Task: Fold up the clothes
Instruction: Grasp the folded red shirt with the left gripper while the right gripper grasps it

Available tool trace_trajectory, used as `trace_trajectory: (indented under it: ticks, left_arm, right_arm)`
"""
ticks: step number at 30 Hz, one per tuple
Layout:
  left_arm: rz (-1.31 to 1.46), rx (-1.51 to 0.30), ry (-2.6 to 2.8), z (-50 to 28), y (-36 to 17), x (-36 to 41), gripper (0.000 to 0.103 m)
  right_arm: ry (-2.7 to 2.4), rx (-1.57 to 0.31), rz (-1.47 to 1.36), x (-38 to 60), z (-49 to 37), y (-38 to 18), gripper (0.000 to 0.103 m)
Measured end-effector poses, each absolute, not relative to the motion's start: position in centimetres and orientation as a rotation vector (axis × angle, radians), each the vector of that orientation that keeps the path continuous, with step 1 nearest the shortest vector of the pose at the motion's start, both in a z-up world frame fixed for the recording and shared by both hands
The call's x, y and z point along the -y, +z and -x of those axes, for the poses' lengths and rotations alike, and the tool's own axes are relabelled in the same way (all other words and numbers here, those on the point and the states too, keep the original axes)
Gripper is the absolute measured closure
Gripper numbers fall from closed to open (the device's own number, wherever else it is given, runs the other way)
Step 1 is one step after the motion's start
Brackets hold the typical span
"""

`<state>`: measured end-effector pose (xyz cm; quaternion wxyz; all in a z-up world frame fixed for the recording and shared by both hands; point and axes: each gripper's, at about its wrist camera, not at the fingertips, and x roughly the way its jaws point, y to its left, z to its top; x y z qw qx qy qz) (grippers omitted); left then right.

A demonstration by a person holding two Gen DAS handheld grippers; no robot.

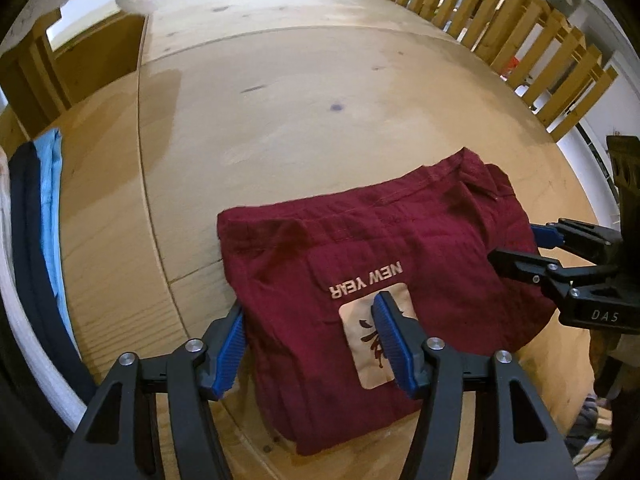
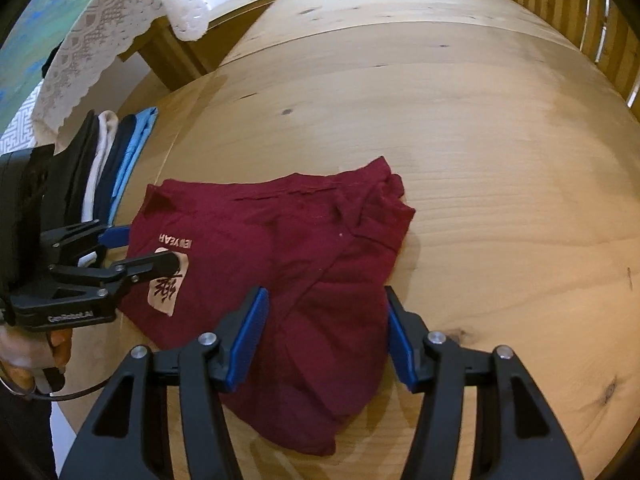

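Note:
A dark red T-shirt [image 1: 360, 252] lies folded into a rough rectangle on the wooden table [image 1: 280, 100], with a cream patch and "NEW YEAR" print facing up. My left gripper [image 1: 310, 312] is open just above its near left part, one finger over the patch. In the right wrist view the shirt [image 2: 280, 248] lies in the middle, and my right gripper [image 2: 326, 304] is open over its near right part. Each gripper shows in the other's view: the right gripper [image 1: 516, 248] at the shirt's right edge, the left gripper [image 2: 148, 246] at its left edge. Neither holds cloth.
A stack of folded clothes [image 2: 108, 160] in black, white, navy and light blue lies at the table's left edge, also in the left wrist view [image 1: 40, 216]. A wooden slat fence [image 1: 520, 20] runs along the far right. A lace cloth [image 2: 120, 20] hangs at far left.

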<state>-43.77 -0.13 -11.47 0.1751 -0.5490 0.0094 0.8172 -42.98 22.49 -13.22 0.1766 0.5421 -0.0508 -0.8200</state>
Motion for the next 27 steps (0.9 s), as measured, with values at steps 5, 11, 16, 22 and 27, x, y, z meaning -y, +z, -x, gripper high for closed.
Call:
trace_trajectory:
  ticks: [5,11,16,22,27]
  left_arm:
    - [1.508,0.155,2.294,43.7,-11.6,1.8,0.079]
    - [1.445,0.251,2.273,42.5,-10.6,3.4,0.092]
    - [1.391,0.314,2.270,41.1,-9.1,4.9,0.093]
    - [1.315,0.326,2.307,39.4,-6.6,6.1,0.093]
    - [1.212,0.334,2.388,37.3,-2.3,10.3,0.094]
  right_arm:
    - [-2.304,0.212,-1.495,-23.2,43.0,-13.3,0.075]
    - [-2.295,0.260,-1.451,-23.0,42.4,-11.7,0.085]
    - [-2.303,0.239,-1.356,-21.6,40.8,-8.5,0.086]
    - [-2.295,0.159,-1.262,-18.2,39.1,-4.3,0.086]
    - [-2.263,0.074,-1.168,-13.0,38.1,0.0,0.086]
